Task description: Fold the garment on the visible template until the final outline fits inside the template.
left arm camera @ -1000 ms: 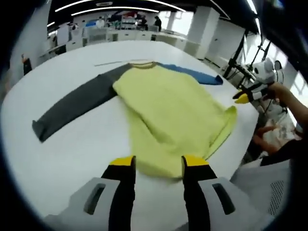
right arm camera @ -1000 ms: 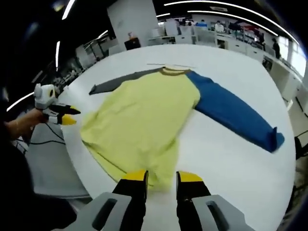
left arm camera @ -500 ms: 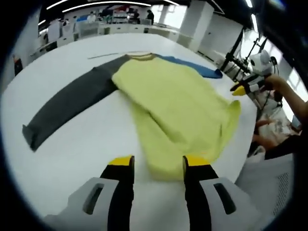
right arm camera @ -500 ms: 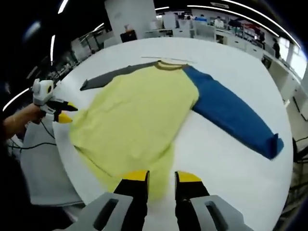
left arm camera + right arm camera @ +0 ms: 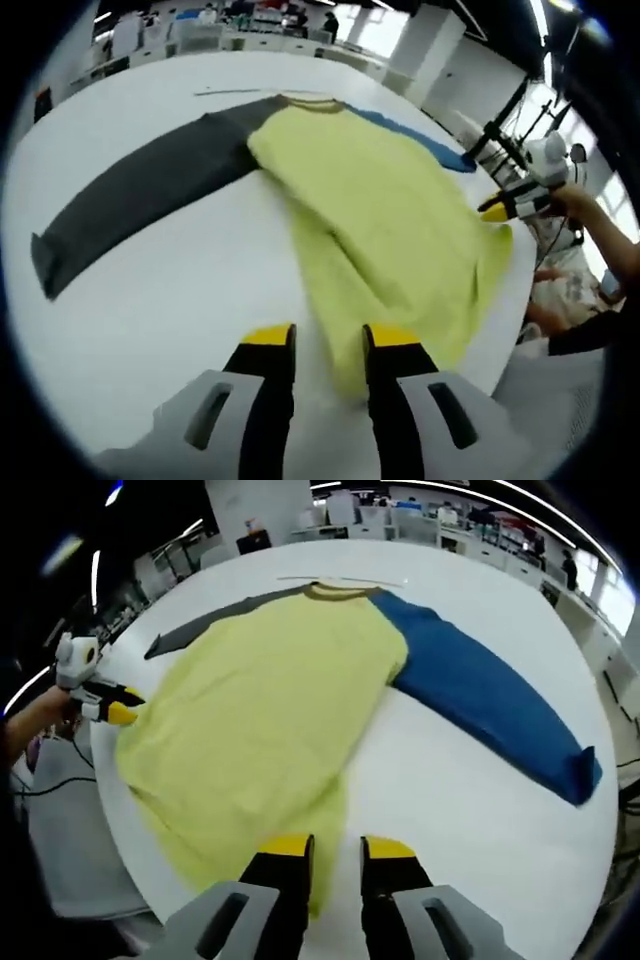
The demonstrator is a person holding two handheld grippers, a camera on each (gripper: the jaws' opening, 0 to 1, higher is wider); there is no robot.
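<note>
A long-sleeved garment lies flat on the white table (image 5: 150,290): yellow body (image 5: 400,220), grey sleeve (image 5: 140,190), blue sleeve (image 5: 480,695). My left gripper (image 5: 328,345) is open, with the near corner of the yellow hem running in between its jaws. My right gripper (image 5: 337,855) is open too, and the hem's other corner (image 5: 320,880) lies between its jaws. In the right gripper view the left gripper (image 5: 105,705) sits at the body's left edge. In the left gripper view the right gripper (image 5: 505,205) sits at the body's right edge, held by a hand.
A thin line (image 5: 340,580) crosses the table just behind the collar (image 5: 335,590). The table edge runs close under the hem on the person's side. Desks and equipment (image 5: 500,140) stand beyond the table, and a grey chair (image 5: 70,850) is beside it.
Both grippers have moved forward and down to the hem, so the cloth now reaches in between their jaws. The left jaws have narrowed. The garment lies as before.
</note>
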